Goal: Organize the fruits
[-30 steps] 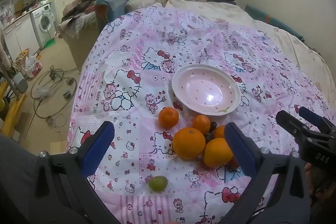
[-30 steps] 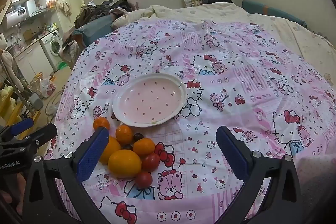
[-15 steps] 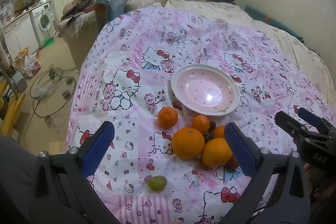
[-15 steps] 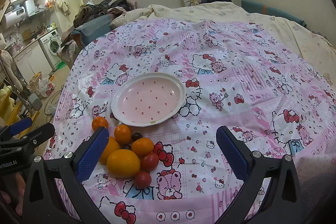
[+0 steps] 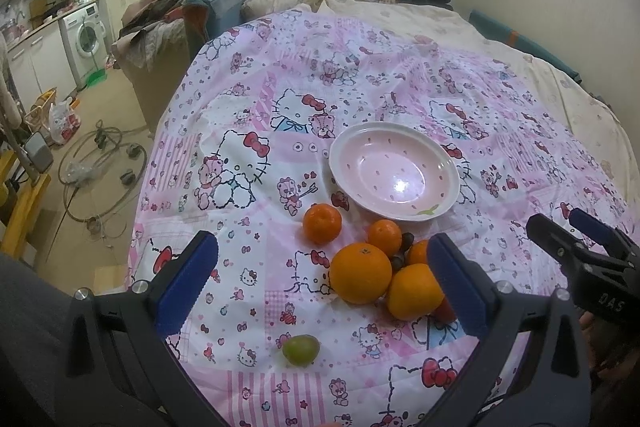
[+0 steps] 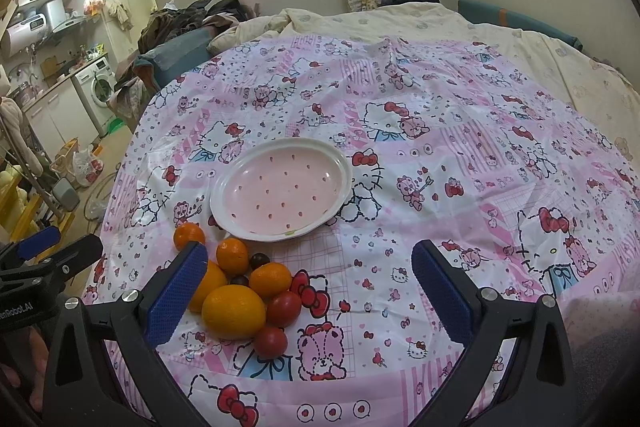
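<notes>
My left gripper (image 5: 320, 281) and right gripper (image 6: 306, 293) both hang spread wide, holding nothing. The fruit cluster (image 6: 240, 287) sits lower left of centre, strung diagonally toward the frame's bottom, just below the empty pink plate (image 6: 334, 157). A green grape (image 5: 301, 349) lies apart, low in my left view.

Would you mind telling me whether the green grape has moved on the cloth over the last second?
No. The green grape keeps its spot beside the same small prints on the cloth, in front of the oranges.
</notes>
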`<action>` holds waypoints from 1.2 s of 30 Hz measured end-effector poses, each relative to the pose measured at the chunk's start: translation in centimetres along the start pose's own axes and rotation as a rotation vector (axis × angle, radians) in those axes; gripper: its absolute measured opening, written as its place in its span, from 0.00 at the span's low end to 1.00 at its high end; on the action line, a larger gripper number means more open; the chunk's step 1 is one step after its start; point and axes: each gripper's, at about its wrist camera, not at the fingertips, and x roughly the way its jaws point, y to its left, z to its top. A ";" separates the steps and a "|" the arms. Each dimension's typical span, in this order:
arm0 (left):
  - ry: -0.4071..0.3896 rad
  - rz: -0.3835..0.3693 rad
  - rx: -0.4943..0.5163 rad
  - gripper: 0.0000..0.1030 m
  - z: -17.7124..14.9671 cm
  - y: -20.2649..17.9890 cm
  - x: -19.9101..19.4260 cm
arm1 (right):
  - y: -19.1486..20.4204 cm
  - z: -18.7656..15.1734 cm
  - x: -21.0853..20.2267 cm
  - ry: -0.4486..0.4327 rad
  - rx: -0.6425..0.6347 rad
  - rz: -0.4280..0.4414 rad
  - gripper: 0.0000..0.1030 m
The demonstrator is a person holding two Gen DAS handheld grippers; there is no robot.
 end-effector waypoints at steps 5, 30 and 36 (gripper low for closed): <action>0.001 0.000 0.001 1.00 0.0 -0.1 0.0 | 0.2 0.0 0.0 0.001 0.000 -0.001 1.00; 0.004 0.000 0.001 1.00 -0.1 -0.1 0.1 | 0.2 -0.1 0.2 0.001 0.002 -0.003 1.00; 0.007 0.000 0.000 1.00 -0.3 -0.3 0.0 | 0.2 -0.1 0.2 0.002 0.003 -0.002 1.00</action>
